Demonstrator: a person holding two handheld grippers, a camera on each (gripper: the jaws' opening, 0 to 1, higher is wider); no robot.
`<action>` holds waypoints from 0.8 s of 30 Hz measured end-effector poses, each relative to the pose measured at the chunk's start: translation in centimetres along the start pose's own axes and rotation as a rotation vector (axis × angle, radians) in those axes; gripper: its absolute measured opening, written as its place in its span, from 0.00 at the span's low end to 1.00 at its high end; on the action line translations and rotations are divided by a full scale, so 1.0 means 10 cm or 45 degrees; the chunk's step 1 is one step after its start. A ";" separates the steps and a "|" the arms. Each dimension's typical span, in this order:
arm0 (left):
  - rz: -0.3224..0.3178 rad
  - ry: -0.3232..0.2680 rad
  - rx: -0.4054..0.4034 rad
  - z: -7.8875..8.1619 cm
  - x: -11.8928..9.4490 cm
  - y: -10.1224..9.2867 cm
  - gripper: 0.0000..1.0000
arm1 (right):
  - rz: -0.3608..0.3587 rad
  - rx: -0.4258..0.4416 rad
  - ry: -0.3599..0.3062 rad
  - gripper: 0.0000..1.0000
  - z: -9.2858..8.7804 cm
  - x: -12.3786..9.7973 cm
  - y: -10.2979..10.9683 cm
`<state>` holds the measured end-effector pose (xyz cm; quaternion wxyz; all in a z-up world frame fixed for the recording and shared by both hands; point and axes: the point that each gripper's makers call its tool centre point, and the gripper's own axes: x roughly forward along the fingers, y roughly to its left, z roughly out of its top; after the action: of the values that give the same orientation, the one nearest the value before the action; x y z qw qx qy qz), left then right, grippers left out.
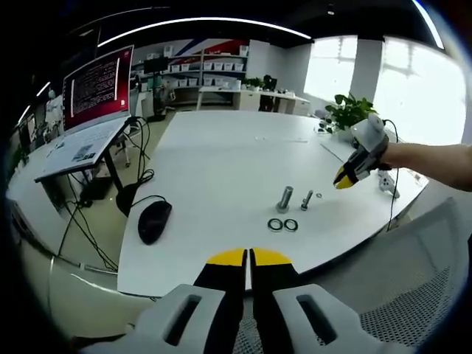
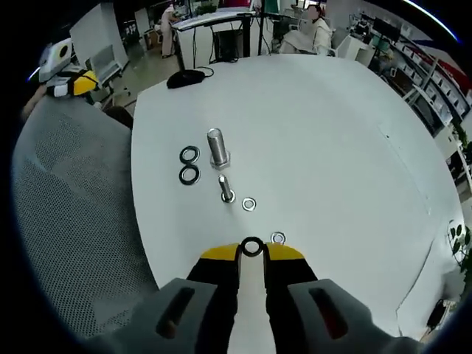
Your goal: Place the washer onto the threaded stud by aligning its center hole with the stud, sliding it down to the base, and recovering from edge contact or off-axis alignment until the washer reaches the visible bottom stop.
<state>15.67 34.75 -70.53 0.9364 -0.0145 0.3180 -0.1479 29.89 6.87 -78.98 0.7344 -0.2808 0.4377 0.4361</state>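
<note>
The large threaded stud stands upright on the white table, with a smaller bolt just nearer me. My right gripper is shut on a dark washer, held between its yellow tips above the table's near edge, well short of the stud. Two more dark washers lie side by side left of the stud. In the left gripper view the stud and the two washers sit mid-table, and the right gripper hovers to their right. My left gripper is shut and holds nothing, back off the table's edge.
Two small silver washers lie near the small bolt. A black mouse with its cable rests at the table's left corner. A laptop stands on a side stand, and a grey mesh chair is beside the table edge.
</note>
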 end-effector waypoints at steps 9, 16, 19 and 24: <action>0.001 -0.011 -0.006 0.01 -0.01 0.00 0.00 | 0.022 -0.050 -0.033 0.13 0.25 0.04 0.12; 0.002 -0.007 -0.010 0.00 -0.01 0.01 0.00 | 0.041 -0.087 -0.036 0.13 0.35 0.12 0.21; 0.001 -0.008 -0.010 0.01 -0.01 0.01 0.01 | 0.048 -0.102 -0.031 0.13 0.39 0.16 0.23; 0.003 -0.013 -0.011 0.01 -0.01 0.01 0.01 | 0.058 -0.125 -0.018 0.13 0.43 0.21 0.25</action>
<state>15.71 34.85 -70.40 0.9381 -0.0191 0.3139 -0.1455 29.88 12.30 -78.95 0.7128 -0.3035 0.4168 0.4756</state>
